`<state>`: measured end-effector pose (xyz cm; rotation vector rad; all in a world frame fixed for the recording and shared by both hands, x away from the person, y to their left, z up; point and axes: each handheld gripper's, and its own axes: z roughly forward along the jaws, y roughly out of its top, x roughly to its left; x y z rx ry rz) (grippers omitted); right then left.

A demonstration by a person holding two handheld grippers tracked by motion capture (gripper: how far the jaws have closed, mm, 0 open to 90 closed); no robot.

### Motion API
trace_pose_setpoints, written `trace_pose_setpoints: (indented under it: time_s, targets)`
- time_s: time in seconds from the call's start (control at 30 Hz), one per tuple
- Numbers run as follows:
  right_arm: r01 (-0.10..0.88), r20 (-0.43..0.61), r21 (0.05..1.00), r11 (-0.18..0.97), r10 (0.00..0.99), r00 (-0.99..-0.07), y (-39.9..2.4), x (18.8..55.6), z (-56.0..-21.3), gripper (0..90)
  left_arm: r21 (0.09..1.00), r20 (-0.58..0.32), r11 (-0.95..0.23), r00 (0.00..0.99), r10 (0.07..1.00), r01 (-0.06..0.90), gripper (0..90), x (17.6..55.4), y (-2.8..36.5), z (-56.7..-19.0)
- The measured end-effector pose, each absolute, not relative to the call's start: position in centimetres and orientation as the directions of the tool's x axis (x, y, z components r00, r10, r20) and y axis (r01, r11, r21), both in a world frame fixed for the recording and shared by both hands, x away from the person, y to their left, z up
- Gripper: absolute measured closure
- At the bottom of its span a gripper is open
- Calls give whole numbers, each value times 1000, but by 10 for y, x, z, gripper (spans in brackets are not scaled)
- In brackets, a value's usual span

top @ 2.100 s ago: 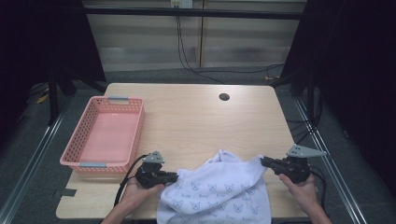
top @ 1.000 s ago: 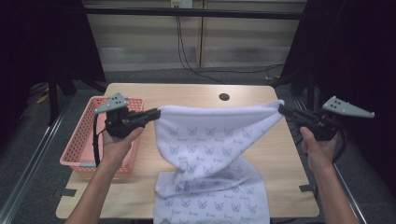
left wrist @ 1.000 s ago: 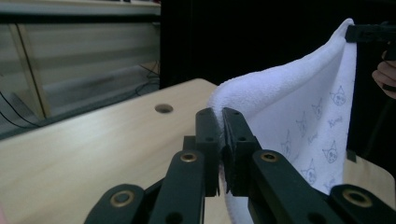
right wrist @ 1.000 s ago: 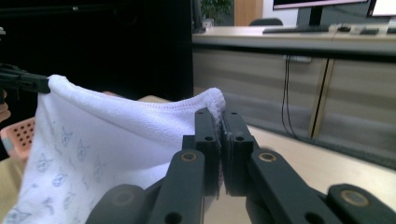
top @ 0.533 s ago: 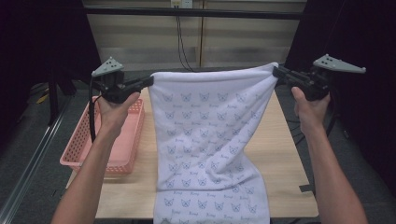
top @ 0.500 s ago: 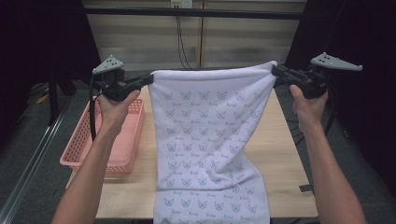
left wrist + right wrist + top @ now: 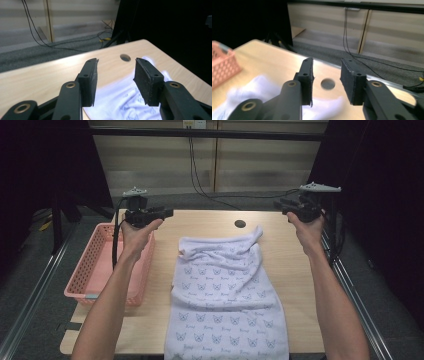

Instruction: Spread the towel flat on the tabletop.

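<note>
Your wooden table [image 7: 290, 250] stands on grey floor before a pale slatted wall, bearing the butterfly-print towel [image 7: 227, 295] spread down its middle and a pink basket [image 7: 95, 270] at left, while your left gripper [image 7: 167, 212] and right gripper [image 7: 277, 203] hover apart, jaws spread and empty.

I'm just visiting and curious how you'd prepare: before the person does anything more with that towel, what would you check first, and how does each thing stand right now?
1. Left gripper empty, fingers apart: ok.
2. Right gripper empty, fingers apart: ok.
3. Towel resting on the table, not held up: ok.
4. Towel flat: not ok. The far edge is rumpled and one corner near the table's hole is bunched.
5. Towel fully on the table: cannot tell. Its near end runs out of the bottom of the high view.
6. Pink basket apart from the towel: ok. It sits to the left with bare wood between them.
</note>
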<state>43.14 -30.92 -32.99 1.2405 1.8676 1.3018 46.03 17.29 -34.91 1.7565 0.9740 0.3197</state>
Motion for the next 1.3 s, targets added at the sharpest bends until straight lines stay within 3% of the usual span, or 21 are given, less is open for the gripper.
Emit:
trace_pose_setpoints:
  time_s: [0.33,0.6,0.77,1.0,1.13,1.17,1.2,1.23,1.27,1.3]
  targets:
    - [393,68,893,219,798,-598,-295,343,-369,530,884,-219,-212,770,599,416,595,394,150,-372]
    - [450,161,861,237,714,-682,-294,273,-412,481,840,-252,-314,830,497,443,595,324,150,-421]
    - [530,210,793,301,682,-701,-286,250,-452,416,803,-251,-379,838,484,460,521,285,158,-451]
    - [568,192,720,399,671,-716,-276,248,-486,383,735,-169,-508,847,504,449,480,285,157,-483]
    - [580,150,678,452,688,-710,-274,256,-498,461,680,-137,-591,867,480,435,523,282,145,-493]
    - [572,127,681,457,696,-707,-273,254,-498,521,680,-108,-600,867,487,422,557,278,143,-495]
    - [580,114,673,459,711,-694,-274,252,-497,652,674,-80,-615,868,489,409,603,277,142,-494]
    - [592,115,665,456,720,-684,-276,251,-496,747,667,-106,-616,871,479,419,716,276,144,-493]
    - [604,139,661,445,718,-682,-280,249,-496,813,670,-134,-602,868,478,435,821,275,146,-494]
    - [613,152,653,445,716,-682,-282,248,-495,855,672,-152,-594,867,474,443,857,274,149,-495]
